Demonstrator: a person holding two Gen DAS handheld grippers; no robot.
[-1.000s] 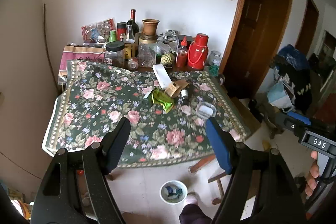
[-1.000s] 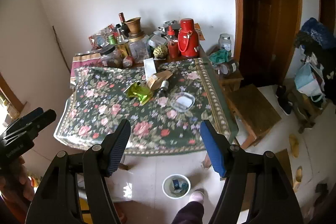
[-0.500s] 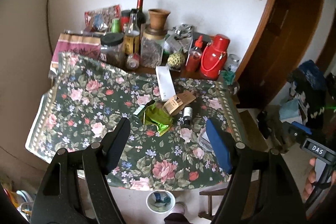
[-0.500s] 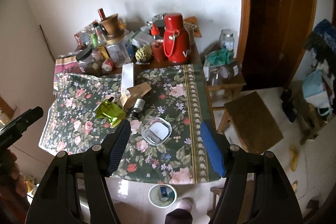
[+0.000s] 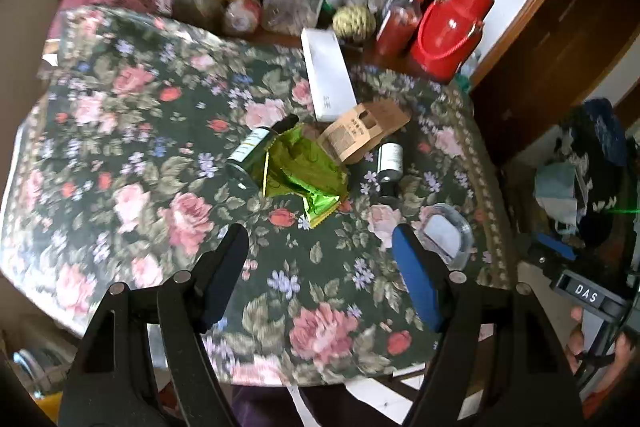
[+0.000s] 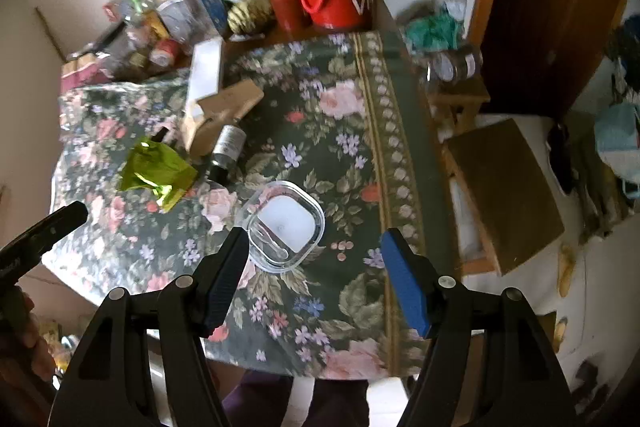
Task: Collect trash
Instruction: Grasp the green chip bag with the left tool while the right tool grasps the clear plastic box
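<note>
Both grippers lowered nearer floral tablecloth [image 5: 168, 163]; wooden door [image 6: 552, 7] beside table.

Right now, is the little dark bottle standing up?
No, tipped. The bottle lies flat on the tablecloth beside the brown box.

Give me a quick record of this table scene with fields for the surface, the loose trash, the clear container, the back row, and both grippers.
surface: table with floral cloth
loose trash: green wrapper, brown carton, white box, two small bottles lying down
clear container: plastic tub, near the right gripper
back row: red flask, jars, bottles
left gripper: open, empty, above the cloth
right gripper: open, empty
</note>
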